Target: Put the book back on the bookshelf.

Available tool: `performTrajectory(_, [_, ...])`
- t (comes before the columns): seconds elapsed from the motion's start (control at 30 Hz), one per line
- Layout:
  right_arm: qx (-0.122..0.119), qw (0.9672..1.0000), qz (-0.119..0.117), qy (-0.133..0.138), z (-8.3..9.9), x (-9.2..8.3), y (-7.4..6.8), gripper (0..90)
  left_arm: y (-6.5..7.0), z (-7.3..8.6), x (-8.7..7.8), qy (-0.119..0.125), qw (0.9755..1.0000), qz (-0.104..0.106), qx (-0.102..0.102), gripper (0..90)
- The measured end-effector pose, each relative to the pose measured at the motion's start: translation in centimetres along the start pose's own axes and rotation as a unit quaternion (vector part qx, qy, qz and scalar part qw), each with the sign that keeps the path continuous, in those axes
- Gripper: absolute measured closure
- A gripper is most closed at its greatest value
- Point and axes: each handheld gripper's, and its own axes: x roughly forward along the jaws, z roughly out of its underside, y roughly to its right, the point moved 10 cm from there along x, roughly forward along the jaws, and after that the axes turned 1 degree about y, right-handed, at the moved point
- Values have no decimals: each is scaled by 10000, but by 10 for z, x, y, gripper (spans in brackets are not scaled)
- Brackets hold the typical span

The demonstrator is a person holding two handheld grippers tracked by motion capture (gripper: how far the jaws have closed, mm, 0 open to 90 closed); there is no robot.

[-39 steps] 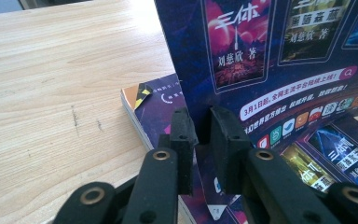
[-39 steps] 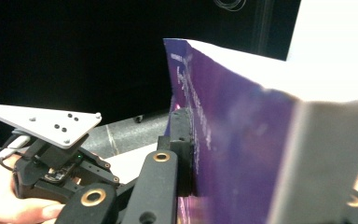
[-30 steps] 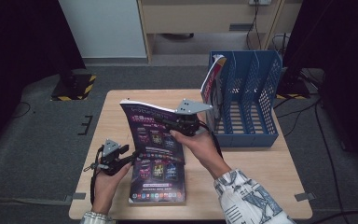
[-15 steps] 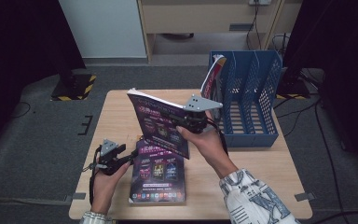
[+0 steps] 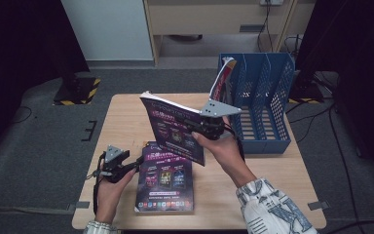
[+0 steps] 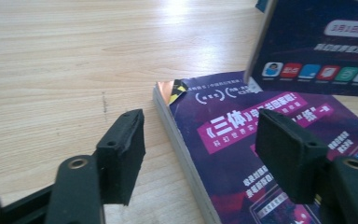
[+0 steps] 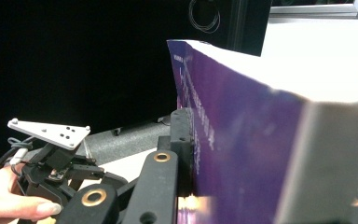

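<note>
High view: magazine lifted, stack below.
My right hand-held gripper (image 5: 200, 127) clamps the raised magazine (image 5: 173, 126); my left hand-held gripper (image 5: 139, 162), just been opening, straddles the stack's (image 5: 166, 183) edge unclamped.

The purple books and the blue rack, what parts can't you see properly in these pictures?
- Lifted book, right gripper view: far cover hidden, print blurred.
- Lying book, left gripper view: cut off by bottom edge, partly behind the left tool.
- Blue rack, high view: booklet inside mostly hidden by rack wall.
</note>
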Motion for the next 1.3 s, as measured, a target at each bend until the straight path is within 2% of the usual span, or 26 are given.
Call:
performTrajectory(0.17, [34,10000,44,35,0,-6,5,825,-4,2,1,-57,9999,-92,-52,257])
performTrajectory(0.37, [41,10000,89,9,1,-13,10,825,-7,1,2,-39,9997,-49,-228,185])
performTrajectory(0.47, [73,9999,104,38,2,-17,11,825,-8,2,3,-90,9996,-101,-267,137])
performTrajectory(1.3, [70,9999,141,-6,12,-46,17,825,-9,4,4,-133,9995,-192,-202,123])
